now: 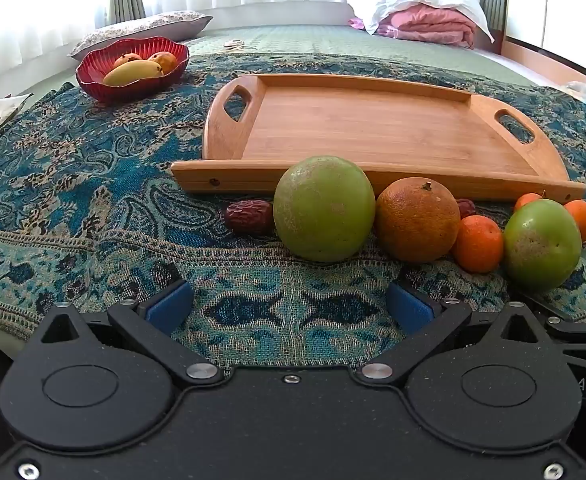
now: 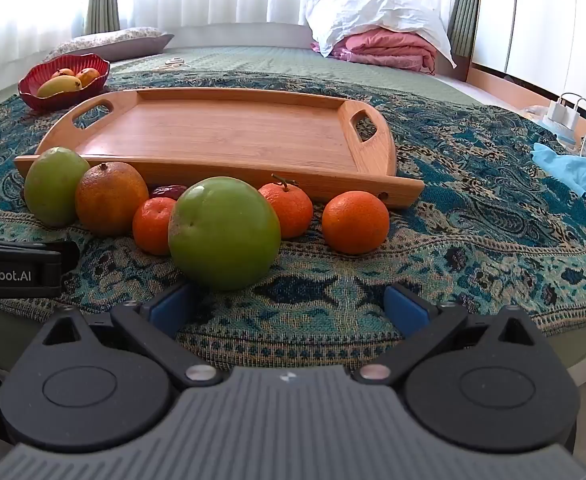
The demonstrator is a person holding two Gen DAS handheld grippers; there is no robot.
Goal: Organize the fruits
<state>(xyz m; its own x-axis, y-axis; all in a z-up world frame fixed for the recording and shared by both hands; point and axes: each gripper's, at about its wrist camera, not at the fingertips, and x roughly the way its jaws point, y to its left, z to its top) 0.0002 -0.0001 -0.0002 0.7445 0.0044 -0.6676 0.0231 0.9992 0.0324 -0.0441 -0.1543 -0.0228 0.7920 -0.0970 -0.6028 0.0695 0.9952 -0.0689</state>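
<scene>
Far off to the left of both claws, at the back of the patterned blue cloth [image 1: 93, 184] spread on the bed, a red bowl [image 1: 93, 80] holds a yellow mango [image 1: 133, 73] and two smaller orange-yellow fruits. Straight ahead of the left claw [image 1: 289, 308] lies the wooden tray [image 1: 373, 128], bare, its near rail just behind the row of fruit. In front of that rail and a little left of the left claw's line sits a dark red date [image 1: 249, 217], touching or nearly touching a big green fruit [image 1: 324, 208], which stands directly ahead of the left claw's gap. To its right comes a large orange [image 1: 417, 219] resting against it, then a small tangerine [image 1: 477, 244], with a second date [image 1: 467, 207] peeking out behind. Further right is a second green fruit [image 1: 543, 245], which stands just ahead of the right claw [image 2: 289, 308] near its left finger, with two more tangerines behind and to the right of it: one with a stem [image 2: 291, 210] against the tray rail, one [image 2: 355, 222] standing apart, ahead and slightly right of the right claw. Both claws are spread to their widest, blue pads [image 1: 169, 306] well apart, gripping nothing and hanging tilted down over the cloth. Far right of the right claw lie a light blue glove [image 2: 565, 164] and a white charger [image 2: 565, 114]
</scene>
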